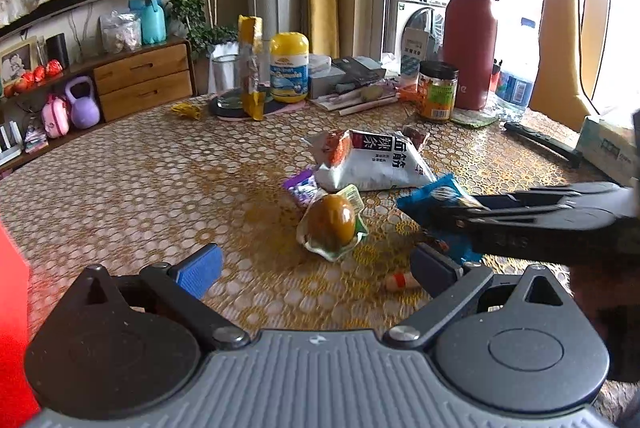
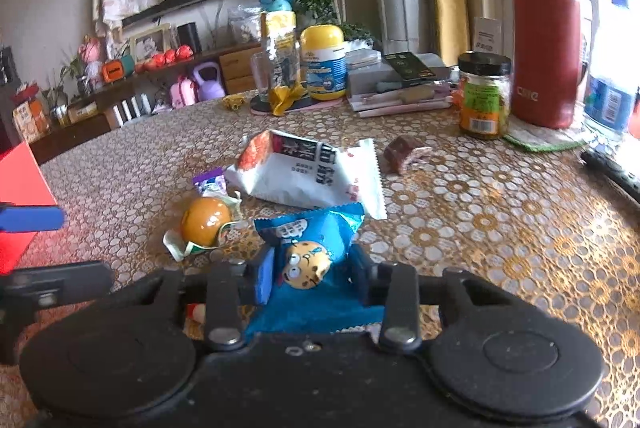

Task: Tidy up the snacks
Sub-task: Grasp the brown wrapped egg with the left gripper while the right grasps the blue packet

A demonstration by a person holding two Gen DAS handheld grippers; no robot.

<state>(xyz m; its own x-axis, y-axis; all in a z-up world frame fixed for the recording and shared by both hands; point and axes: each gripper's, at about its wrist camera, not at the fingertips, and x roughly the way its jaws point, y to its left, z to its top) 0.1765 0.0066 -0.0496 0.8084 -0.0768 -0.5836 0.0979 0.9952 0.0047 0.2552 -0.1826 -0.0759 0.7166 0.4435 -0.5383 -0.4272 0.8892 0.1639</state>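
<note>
Right tool [image 2: 310,274] clamped on a blue crinkled plastic snack packet with a yellow cartoon face [image 2: 308,252], blue pads pressing its two sides, packet's far end fanned out beyond the fingertips and close over the tabletop [image 2: 500,212] with its gold-and-white circle-patterned lace cover. Same grip seen side-on from the left wrist, black fingers reaching in from the right edge over the packet [image 1: 436,198]. Left tool [image 1: 316,268] spread wide with nothing between its blue pads, hovering over bare cover just short of a brown glossy egg in a clear wrapper with green-and-white edges [image 1: 334,224]. Beside the inner face of its right finger, a small white-and-red wrapped sweet [image 1: 402,281] lying on the cover. Just beyond the egg, a small purple foil sachet [image 1: 301,186], and touching that, a large white pillow bag with black panel and red-orange picture [image 1: 370,160], lying flat. Past the bag's far corner, a small dark-brown wrapped piece [image 2: 404,152]. Further back along the tabletop's far side, a glass tumbler [image 1: 226,80], a tall yellow opened pouch [image 1: 250,64], a yellow-capped white bottle with blue label [image 1: 289,66], a black-lidded jar with orange-and-green label [image 1: 437,90] and a tall dark-red flask with carry handle [image 1: 472,36]. At the left edge, a bright red box-like surface [image 2: 22,184], only partly in view.
</note>
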